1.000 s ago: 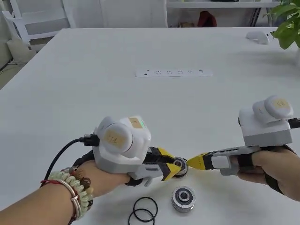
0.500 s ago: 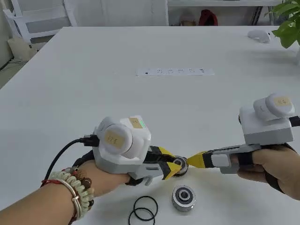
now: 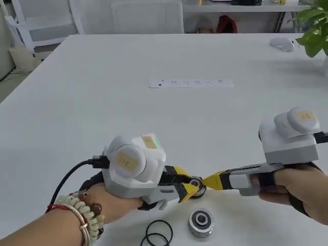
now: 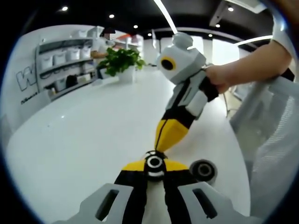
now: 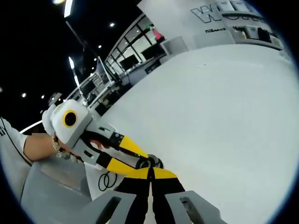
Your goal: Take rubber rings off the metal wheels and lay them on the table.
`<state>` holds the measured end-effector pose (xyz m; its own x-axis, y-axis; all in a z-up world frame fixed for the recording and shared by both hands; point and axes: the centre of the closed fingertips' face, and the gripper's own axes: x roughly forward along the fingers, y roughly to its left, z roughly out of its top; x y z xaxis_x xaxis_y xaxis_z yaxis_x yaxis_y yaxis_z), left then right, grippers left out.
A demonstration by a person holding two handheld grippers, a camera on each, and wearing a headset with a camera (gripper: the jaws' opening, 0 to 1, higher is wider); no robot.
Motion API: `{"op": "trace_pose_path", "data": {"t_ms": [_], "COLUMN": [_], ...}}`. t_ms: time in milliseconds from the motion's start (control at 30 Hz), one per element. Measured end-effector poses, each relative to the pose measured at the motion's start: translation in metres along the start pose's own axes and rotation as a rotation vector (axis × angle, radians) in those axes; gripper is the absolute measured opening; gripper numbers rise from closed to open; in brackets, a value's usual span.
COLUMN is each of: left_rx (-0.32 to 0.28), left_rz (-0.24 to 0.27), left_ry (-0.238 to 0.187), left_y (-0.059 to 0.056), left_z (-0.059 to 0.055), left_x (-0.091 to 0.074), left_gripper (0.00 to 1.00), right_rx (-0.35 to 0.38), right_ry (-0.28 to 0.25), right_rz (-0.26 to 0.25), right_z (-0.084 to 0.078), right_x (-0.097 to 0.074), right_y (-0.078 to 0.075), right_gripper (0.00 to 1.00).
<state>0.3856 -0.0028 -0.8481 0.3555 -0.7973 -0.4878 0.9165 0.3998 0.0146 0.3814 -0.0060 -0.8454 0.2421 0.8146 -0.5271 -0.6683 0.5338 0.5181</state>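
Head view shows two metal wheels and two loose rubber rings. The first wheel [image 3: 197, 185] is held just above the white table [image 3: 102, 92], near its front edge. The left gripper [image 3: 188, 186] has its yellow fingers clamped on this wheel from the two sides. In the left gripper view the same wheel [image 4: 155, 165] sits between the tips, with its shiny centre turned to the camera.

The right gripper [image 3: 206, 181] comes from the right, and its tips touch the held wheel. Its fingers are pressed together with only a thin line between them, as the right gripper view shows [image 5: 150, 173]. I cannot tell if they pinch a ring on the wheel.

The second wheel [image 3: 201, 221] lies flat on the table, just in front of the held one, and no gripper touches it. The two rubber rings [image 3: 158, 231] are thin and black. They lie on the table left of the second wheel, and one overlaps the other.

One white power strip [image 3: 190, 82] lies farther back in the middle of the table. One green plant [image 3: 313, 28] stands at the far right corner.

On the wall, big letters [image 5: 219, 11] begin with W. The rest, and the small line of writing below them, are too blurred to read.
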Motion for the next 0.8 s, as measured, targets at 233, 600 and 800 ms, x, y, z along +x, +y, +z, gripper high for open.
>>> {"op": "trace_pose_path", "data": {"t_ms": [233,600,800], "left_rx": [0.006,0.004,0.004], "left_rz": [0.0,0.006,0.011], "left_ry": [0.004,-0.002,-0.004], "left_y": [0.0,0.0,0.0], "left_z": [0.0,-0.001,-0.001], "left_x": [-0.001,-0.002,-0.002], "left_gripper": [0.13,0.14,0.14], "right_rx": [-0.002,0.001,0.002], "right_ry": [0.005,-0.036,-0.026], "right_rz": [0.01,0.075,0.055], "right_z": [-0.001,0.009,0.008], "right_x": [0.002,0.008,0.007], "right_y": [0.004,0.02,0.014], "right_gripper": [0.0,0.0,0.0]}}
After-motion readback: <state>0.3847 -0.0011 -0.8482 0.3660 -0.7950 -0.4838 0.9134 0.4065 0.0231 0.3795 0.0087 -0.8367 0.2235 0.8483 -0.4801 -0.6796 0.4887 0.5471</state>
